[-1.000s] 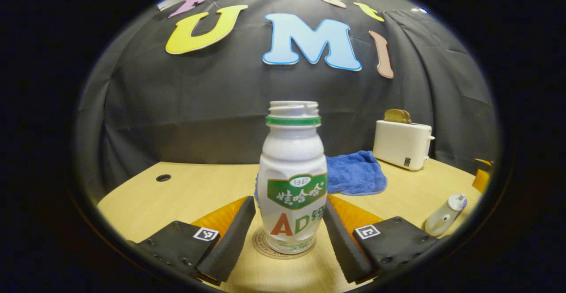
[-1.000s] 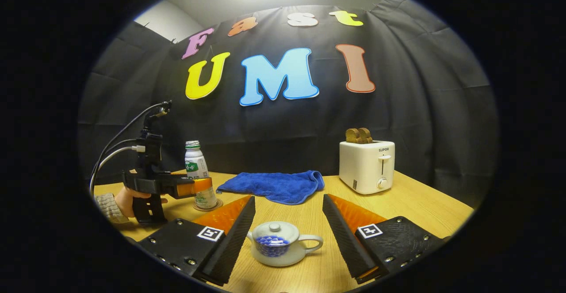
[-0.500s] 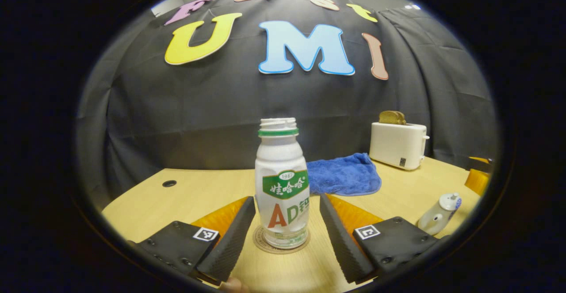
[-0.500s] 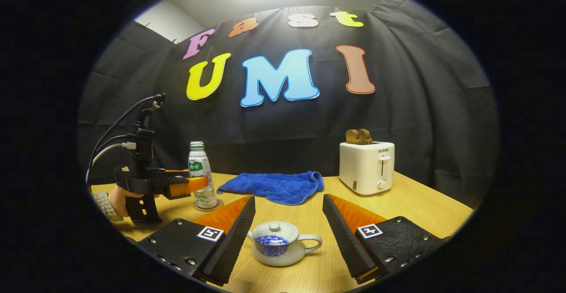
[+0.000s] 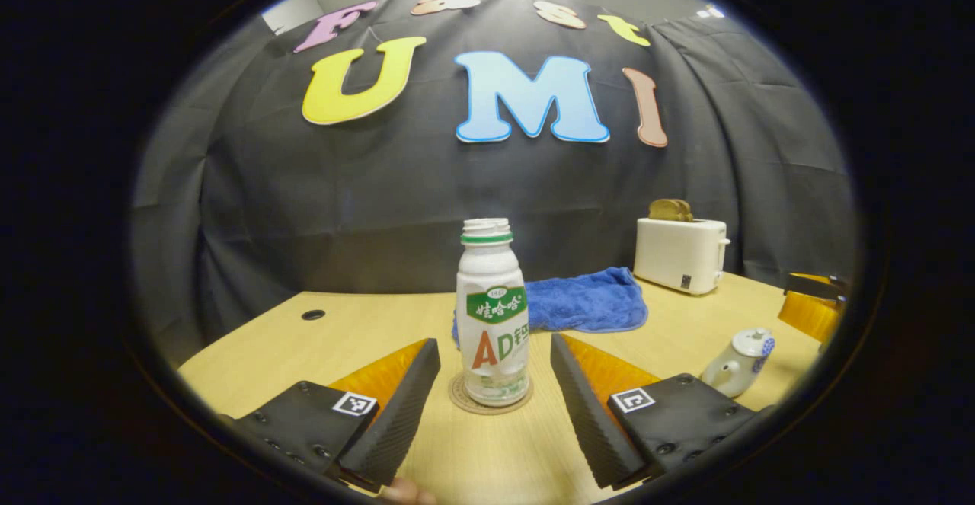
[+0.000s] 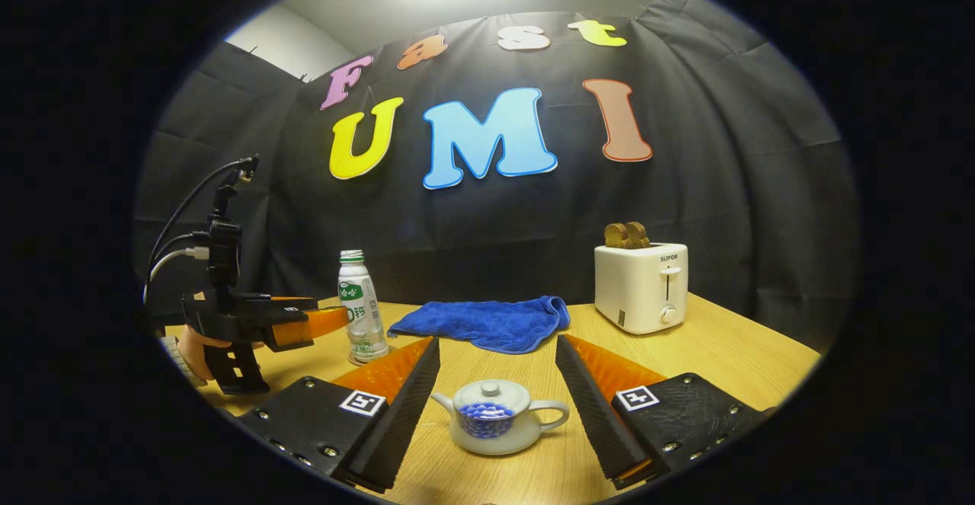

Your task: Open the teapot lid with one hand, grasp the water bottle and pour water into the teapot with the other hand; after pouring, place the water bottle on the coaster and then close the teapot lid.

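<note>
A: How far along is the task judged to be?

B: Nearly finished. The water bottle (image 5: 493,311) is seen standing on the coaster (image 5: 463,401) on the bench (image 5: 343,330), and the teapot lid (image 6: 491,396) is seen seated on the teapot (image 6: 495,417). Whether water has been poured cannot be told; the bottle's mouth is uncapped.

A: Is anything held by the left hand-held gripper (image 5: 493,402)?

B: Nothing. Its jaws are spread wide, and the bottle is seen beyond the fingertips, clear of both, with bare bench on either side of it. In the right gripper view the same tool (image 6: 305,321) is seen just beside the bottle, apart from it, with a hand (image 6: 196,337) on its grip.

A: And the right hand-held gripper (image 6: 497,413)?

B: It is also held wide open and empty. The teapot is seen low between its fingers, touched by neither.

A: How is the bottle oriented?

B: It is upright; its long axis is vertical, mouth up, base on the coaster, label turned towards the left gripper.

A: And the teapot?

B: It is seated flat on the bench, knob up. In the right gripper view the spout is pointed to the left of the picture and the handle to the right, so the long axis is laid across that gripper's line of sight. From the left gripper view it (image 5: 735,362) is seen off to the right.

A: What is left?

B: Little, by this judgement: both tools only need to be drawn clear.
</note>
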A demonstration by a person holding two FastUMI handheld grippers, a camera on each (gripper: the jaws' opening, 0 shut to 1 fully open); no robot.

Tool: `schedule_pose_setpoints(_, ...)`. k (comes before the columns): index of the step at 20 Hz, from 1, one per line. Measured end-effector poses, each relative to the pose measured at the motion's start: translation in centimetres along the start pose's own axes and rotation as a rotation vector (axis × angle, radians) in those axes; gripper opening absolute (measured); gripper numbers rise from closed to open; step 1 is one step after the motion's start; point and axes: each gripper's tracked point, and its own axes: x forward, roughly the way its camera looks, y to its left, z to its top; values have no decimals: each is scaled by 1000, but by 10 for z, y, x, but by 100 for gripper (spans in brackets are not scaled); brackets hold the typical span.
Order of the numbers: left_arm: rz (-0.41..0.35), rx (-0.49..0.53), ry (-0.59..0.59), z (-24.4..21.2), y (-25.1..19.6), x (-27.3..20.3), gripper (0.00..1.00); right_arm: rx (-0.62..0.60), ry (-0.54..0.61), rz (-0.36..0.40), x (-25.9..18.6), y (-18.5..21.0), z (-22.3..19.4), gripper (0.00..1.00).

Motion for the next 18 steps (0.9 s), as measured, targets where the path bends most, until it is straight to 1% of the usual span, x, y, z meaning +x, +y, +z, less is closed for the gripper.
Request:
schedule_pose_setpoints(3,-6,-25,-11,2,-6,-23,100,-5,9,2,-9,8,-4,94)
schedule_pose_setpoints(6,-12,-61,-19,2,-16,-47,100,-16,14,-18,-25,13,-6,94)
schedule_pose_setpoints(8,2,-64,-31,1,-19,-65,100,-16,12,-27,-36,18,-4,94)
schedule_pose_setpoints(10,-2,-70,-30,-4,-31,-84,100,-18,14,-26,-45,24,-3,94)
schedule_pose_setpoints(13,2,-56,-55,-7,-46,-109,100,-38,12,-44,-58,27,-4,94)
schedule_pose_setpoints(16,-14,-62,-64,-11,-62,-123,100,-38,18,-55,-66,28,-9,94)
schedule_pose_setpoints(18,12,-74,-77,-12,-59,-131,100,-29,25,-65,-69,28,-13,94)
